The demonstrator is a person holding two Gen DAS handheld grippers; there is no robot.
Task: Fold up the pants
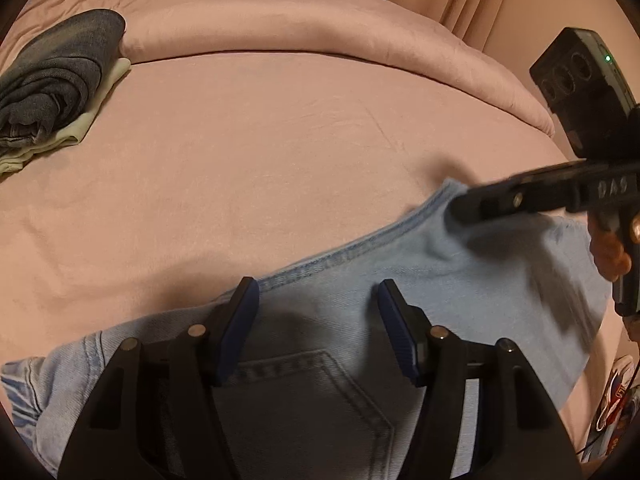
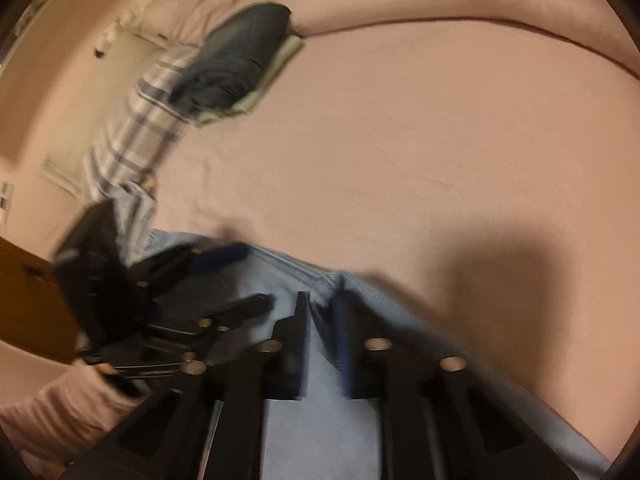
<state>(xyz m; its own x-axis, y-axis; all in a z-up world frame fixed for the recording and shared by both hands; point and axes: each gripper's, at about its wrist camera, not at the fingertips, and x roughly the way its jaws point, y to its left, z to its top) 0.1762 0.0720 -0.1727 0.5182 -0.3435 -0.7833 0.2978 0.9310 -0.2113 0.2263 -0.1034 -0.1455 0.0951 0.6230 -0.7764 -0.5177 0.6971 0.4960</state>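
Light blue jeans (image 1: 360,304) lie on the pink bed, back pocket up. My left gripper (image 1: 316,296) is open just above them, its blue pads either side of the pocket, near the folded edge. My right gripper (image 2: 320,300) is narrowly parted over the jeans' (image 2: 320,420) seamed edge; the view is blurred, so whether it pinches cloth is unclear. In the left wrist view the right gripper (image 1: 460,210) reaches in from the right onto the jeans' far corner. The left gripper (image 2: 236,276) shows at the left of the right wrist view.
A stack of folded dark jeans on a pale garment (image 1: 60,84) sits at the bed's far left, also in the right wrist view (image 2: 236,60). A plaid cloth (image 2: 132,136) lies beside it. A rolled pink duvet (image 1: 320,28) lines the back. Bed sheet (image 1: 240,160) stretches ahead.
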